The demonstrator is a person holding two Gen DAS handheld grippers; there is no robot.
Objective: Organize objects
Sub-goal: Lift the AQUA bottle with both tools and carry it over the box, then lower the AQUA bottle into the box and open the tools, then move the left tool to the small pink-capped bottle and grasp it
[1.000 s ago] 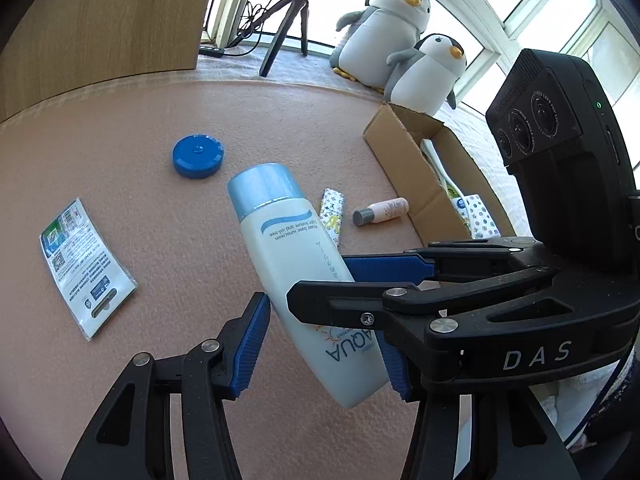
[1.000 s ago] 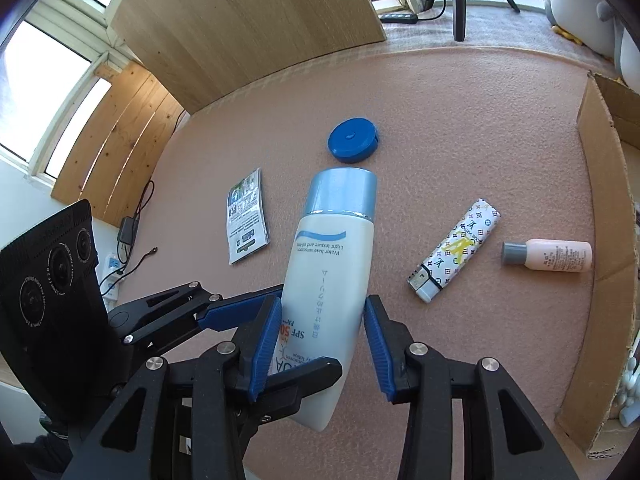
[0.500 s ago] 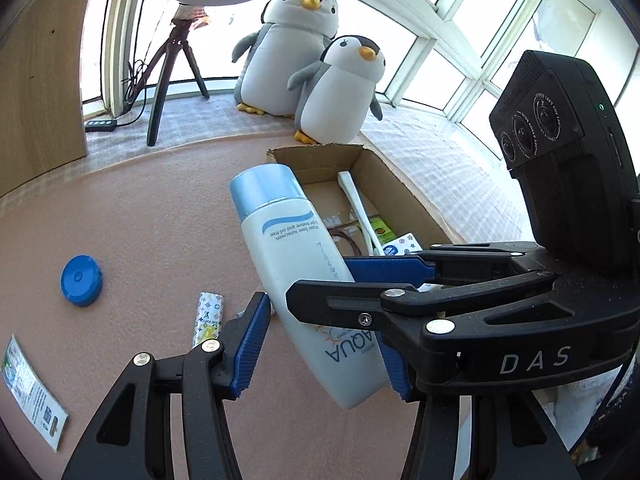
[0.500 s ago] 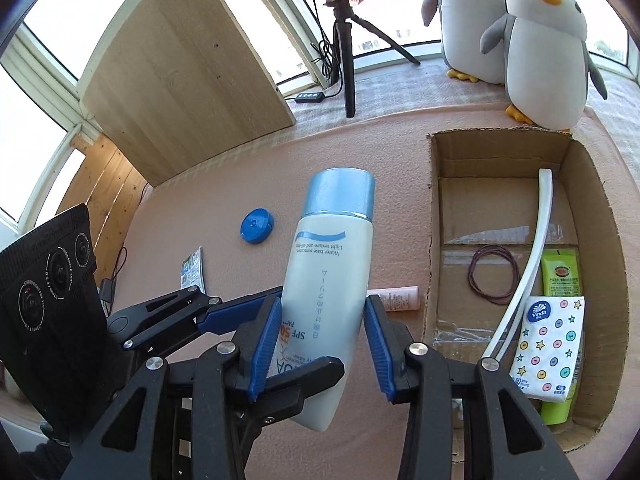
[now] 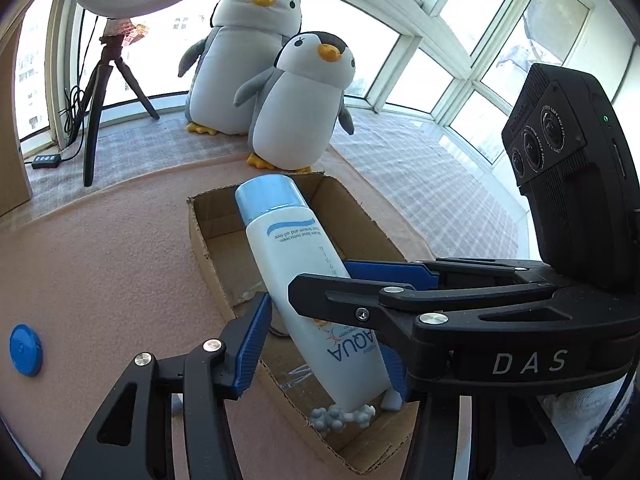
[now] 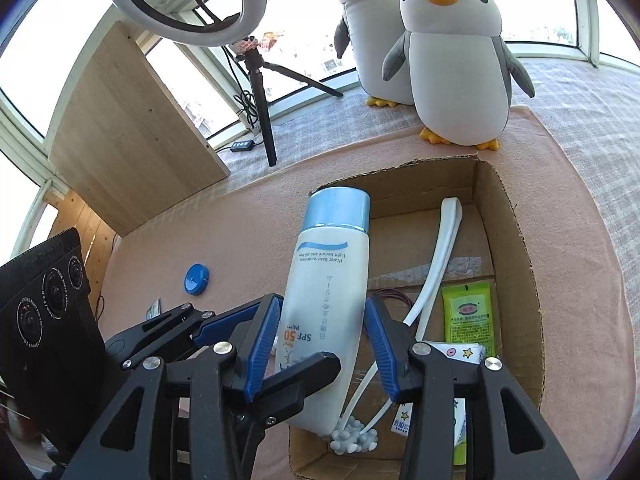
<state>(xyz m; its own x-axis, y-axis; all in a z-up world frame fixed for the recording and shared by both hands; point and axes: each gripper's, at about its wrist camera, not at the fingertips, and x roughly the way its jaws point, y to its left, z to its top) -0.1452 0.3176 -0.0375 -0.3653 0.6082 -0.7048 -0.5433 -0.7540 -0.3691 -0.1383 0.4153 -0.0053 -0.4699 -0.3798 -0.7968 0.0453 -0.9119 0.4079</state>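
Pink carpeted floor by the windows: both grippers, left gripper (image 5: 320,340) and right gripper (image 6: 320,344), clench the sunscreen bottle (image 6: 324,308) above the cardboard box (image 6: 516,248); next, lower it inside and release.

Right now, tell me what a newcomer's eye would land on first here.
First, the big white sunscreen bottle with its pale blue cap, gripped by both grippers' blue fingers above the open cardboard box. Next, two plush penguins standing behind the box by the bright windows. Then the blue lid lying alone on the pink mat.
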